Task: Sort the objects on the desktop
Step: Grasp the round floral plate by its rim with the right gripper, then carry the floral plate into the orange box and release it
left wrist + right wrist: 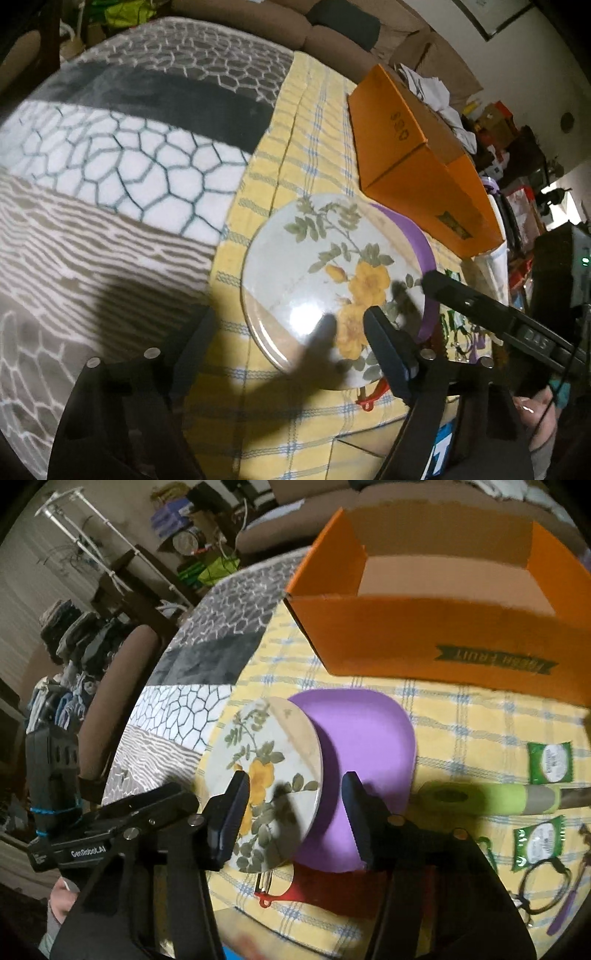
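Here the floral plate [266, 775] leans tilted on the purple plate [369, 760], near the table's [461, 716] left edge, before the orange box [424, 635]; the right gripper [295, 812] hovers over both plates, jaws apart, gripping nothing; the left gripper [284, 347] likewise gapes, empty.

You have one floral plate [266, 768], one purple plate [365, 760], one orange cardboard box [424, 635]. Two green sachets [549, 762], one red peeler [295, 886], one green-handled tool [491, 797], one black ring [543, 886]. One yellow checked cloth [461, 716].
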A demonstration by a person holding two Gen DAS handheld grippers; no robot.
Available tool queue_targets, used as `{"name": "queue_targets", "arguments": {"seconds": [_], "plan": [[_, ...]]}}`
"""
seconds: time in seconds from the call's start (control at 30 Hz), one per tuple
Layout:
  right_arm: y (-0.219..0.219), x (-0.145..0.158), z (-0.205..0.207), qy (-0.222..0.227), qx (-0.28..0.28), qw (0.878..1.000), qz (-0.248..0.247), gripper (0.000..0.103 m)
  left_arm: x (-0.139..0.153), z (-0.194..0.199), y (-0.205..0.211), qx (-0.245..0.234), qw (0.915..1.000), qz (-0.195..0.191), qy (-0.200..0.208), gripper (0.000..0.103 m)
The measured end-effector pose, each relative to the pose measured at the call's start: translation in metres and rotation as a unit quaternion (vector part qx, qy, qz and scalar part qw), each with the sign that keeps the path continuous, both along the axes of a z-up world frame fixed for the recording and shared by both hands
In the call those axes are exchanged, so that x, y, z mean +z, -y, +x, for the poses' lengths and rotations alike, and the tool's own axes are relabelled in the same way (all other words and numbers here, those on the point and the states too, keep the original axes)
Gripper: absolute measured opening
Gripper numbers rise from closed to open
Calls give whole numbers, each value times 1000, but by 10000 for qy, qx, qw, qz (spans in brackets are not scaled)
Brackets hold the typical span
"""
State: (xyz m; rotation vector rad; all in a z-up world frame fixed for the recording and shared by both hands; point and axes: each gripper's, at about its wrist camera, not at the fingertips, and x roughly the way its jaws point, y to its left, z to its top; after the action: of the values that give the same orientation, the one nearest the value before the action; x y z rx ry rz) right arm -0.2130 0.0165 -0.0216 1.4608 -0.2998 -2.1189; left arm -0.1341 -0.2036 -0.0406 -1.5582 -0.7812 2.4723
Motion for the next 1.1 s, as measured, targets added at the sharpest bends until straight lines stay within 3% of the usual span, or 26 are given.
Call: {"name": "queue_targets", "arguments": {"seconds": [0.07,0.33,0.43,0.57,0.6,0.73,0.8,0.97,1.1], "plan": [[0,-11,-5,308,-2,9988,-391,38,-5,-4,0,-20,9998,206,50,78],[13,-15,-5,704,102,9865,-1472,36,-11,-3,2,-5,9991,419,107,79],[28,-7,-1,656,246,9883,-1352,35,-15,-1,12,176,9962,843,142,78],[40,-21,-6,956,237,9860,-1348,12,-21,3,24,364,9909,1285,157,78],[40,-27,-7,1042,195,9823,-1544,8,-21,3,27,403,9906,1292,174,77],[30,-40,-8,1257,-36,9692,-2116,8,-11,6,41,583,9867,1520,19,76],[25,-39,-7,1249,-149,9665,-2239,9,-1,8,49,659,9846,1612,-146,76],[2,-25,1,1231,-396,9442,-3030,9,3,10,53,705,9780,1955,-162,76],[-12,-9,11,1119,-502,9286,-3502,9,4,7,39,482,9630,2636,-297,76]]}}
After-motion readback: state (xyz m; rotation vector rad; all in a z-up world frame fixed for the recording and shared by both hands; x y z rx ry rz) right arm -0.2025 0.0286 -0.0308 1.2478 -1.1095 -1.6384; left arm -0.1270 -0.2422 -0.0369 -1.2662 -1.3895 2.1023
